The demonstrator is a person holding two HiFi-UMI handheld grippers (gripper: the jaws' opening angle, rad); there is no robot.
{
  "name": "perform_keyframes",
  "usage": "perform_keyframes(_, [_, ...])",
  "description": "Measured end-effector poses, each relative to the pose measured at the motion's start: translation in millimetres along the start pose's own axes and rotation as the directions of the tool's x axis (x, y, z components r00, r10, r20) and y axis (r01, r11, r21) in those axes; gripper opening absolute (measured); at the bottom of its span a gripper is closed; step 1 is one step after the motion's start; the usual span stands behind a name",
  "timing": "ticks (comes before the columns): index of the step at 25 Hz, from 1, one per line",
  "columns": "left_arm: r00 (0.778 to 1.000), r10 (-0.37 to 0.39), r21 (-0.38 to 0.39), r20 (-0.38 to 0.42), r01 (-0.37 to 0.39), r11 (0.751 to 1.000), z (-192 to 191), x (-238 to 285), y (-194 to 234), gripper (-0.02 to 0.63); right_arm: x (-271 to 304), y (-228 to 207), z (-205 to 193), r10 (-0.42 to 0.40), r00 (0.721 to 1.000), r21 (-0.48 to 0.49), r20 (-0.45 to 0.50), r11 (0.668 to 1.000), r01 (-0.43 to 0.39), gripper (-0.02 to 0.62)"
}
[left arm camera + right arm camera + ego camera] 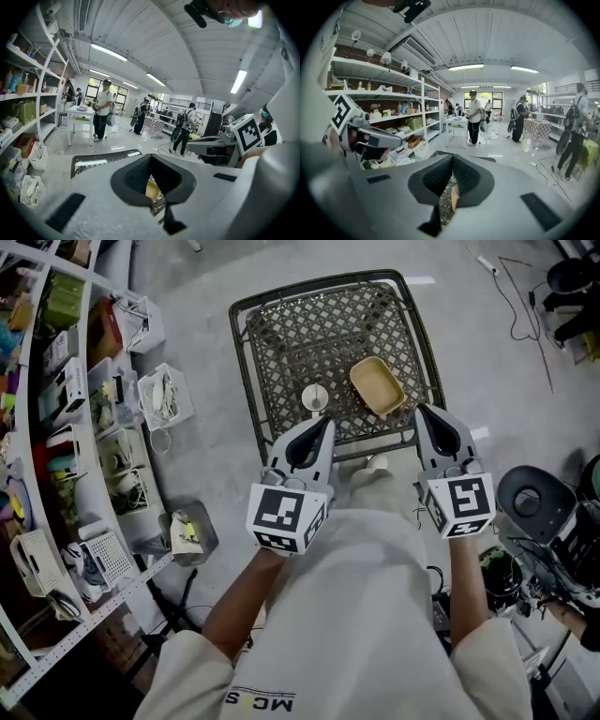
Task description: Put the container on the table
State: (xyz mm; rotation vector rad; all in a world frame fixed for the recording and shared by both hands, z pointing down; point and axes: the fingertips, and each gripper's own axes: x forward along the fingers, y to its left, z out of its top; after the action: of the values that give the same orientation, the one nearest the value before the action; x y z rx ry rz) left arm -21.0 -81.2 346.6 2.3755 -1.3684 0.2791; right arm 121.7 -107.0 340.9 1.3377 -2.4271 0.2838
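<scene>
- Container (377, 385): tan, shallow, rectangular, and looks empty. It sits on the lattice-top counter (298, 329), toward the near right part and turned at an angle to the frame.
- A small white round item (315, 397) sits just left of the container, apart from it. Cup or lid, can't tell.
- Left hand-held gripper (325, 425): jaw tips meet with nothing clamped. It is over the counter's near edge, clear of the container.
- Right hand-held gripper (424, 412): jaws also closed and empty, near the counter's near right corner.
- In both gripper views only a tan sliver of the container shows through the slot under the closed tips.
- White basket (166, 397) on the floor to the left holds pale items, too small to identify.
- Shelf rack (56, 427) at far left is full of bins and cut off by the frame.
</scene>
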Motion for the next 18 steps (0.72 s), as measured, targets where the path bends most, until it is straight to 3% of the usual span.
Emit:
perform_keyframes(7, [0.999,-0.018,0.039,0.033,0.017,0.999,17,-14,-7,0.023,-41,-12,9,-0.057,0.997,0.058,0.049,0.997,0.054,0.018])
perform_keyframes(18, [0.998,-0.054,0.058,0.03,0.052,0.997,19,-24,-15,0.023,-78,-2,27,-0.082,0.992,0.004,0.097,0.997,0.082,0.018])
